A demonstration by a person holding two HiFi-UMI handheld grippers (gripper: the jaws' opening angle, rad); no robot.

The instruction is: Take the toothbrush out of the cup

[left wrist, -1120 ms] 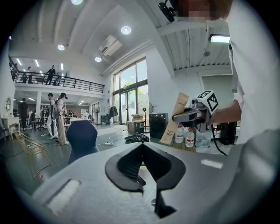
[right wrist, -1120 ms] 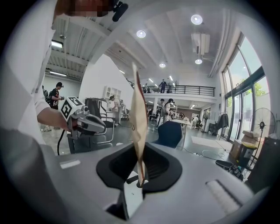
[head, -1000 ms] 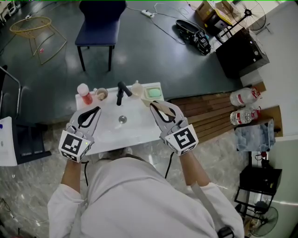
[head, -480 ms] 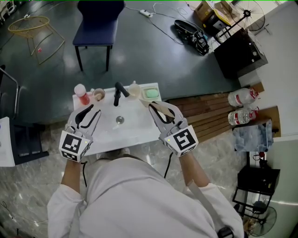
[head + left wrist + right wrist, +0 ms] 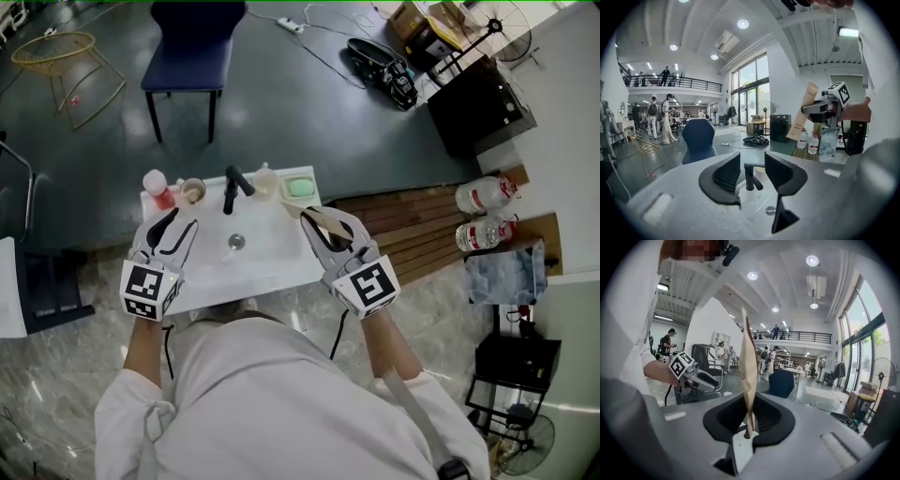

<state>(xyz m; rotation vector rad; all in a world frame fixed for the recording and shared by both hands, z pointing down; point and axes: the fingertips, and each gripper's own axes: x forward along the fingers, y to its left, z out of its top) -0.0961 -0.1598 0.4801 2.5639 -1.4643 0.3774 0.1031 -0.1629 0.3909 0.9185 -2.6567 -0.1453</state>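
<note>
Left gripper (image 5: 180,221) (image 5: 751,161): held over the left part of the desk (image 5: 272,258); its fingers are spread wide, having just been opened, and nothing is gripped between them.
Right gripper (image 5: 323,220) (image 5: 750,420): held over the desk's right edge; its fingers are pinched on the lower end of the toothbrush pack.
Toothbrush pack (image 5: 314,217) (image 5: 748,366) (image 5: 802,115): a flat tan card pack, kept upright with a slight tilt above the right gripper, well clear of the cup.
Cup (image 5: 193,190): set at the desk's back edge, between the red bottle (image 5: 157,187) and the tap; what is inside cannot be told.
Tap (image 5: 232,186) (image 5: 749,174): black, fixed behind the basin, seen through the gap of the left fingers.
Drain (image 5: 235,242): seen in the middle of the basin.
Soap dish (image 5: 300,187): green, placed at the back right corner.
</note>
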